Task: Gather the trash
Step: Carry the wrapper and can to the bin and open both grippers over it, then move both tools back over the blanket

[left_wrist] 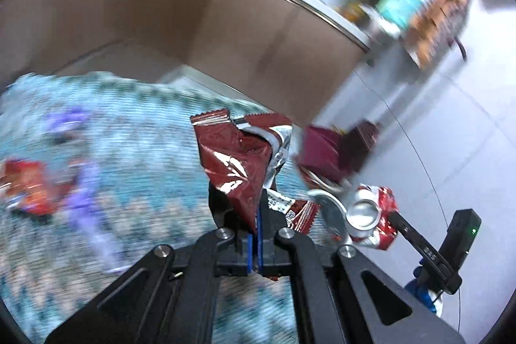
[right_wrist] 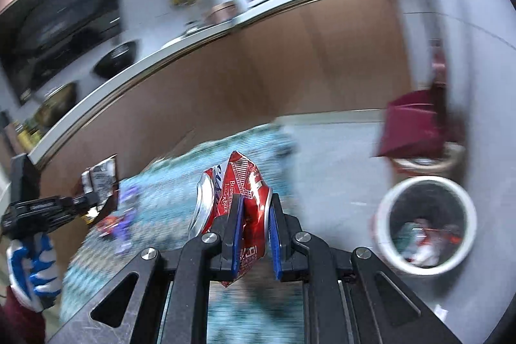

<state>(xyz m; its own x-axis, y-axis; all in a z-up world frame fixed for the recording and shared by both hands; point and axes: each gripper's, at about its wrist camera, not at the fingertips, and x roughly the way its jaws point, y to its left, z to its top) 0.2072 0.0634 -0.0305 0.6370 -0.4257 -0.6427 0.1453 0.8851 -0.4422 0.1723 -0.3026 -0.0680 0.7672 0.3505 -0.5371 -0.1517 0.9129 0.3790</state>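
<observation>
Motion blur smears the patterned teal rug (left_wrist: pixel 135 131) and its purple litter (left_wrist: pixel 87 182); the white bin's (right_wrist: pixel 464 199) contents are unreadable; gripper fingers cover the crushed can's (right_wrist: pixel 238 186) lower half.

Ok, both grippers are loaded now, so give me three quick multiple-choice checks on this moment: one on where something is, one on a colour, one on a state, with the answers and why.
1. Where is the white bin relative to the right gripper, in the right wrist view?
A. Ahead, to its right, on the floor
B. On the counter
C. On the rug, to its left

2. What colour is the wrapper in the left gripper?
A. Green
B. Dark red
C. Yellow

3. What state is the can in?
A. Upright on the rug
B. Inside the bin
C. Crushed, clamped between the fingers

Answers:
1 A: the white bin sits on pale floor right of the right gripper.
2 B: the wrapper pinched by the left gripper is dark red with a silver lining.
3 C: the can is dented and held off the rug.
</observation>
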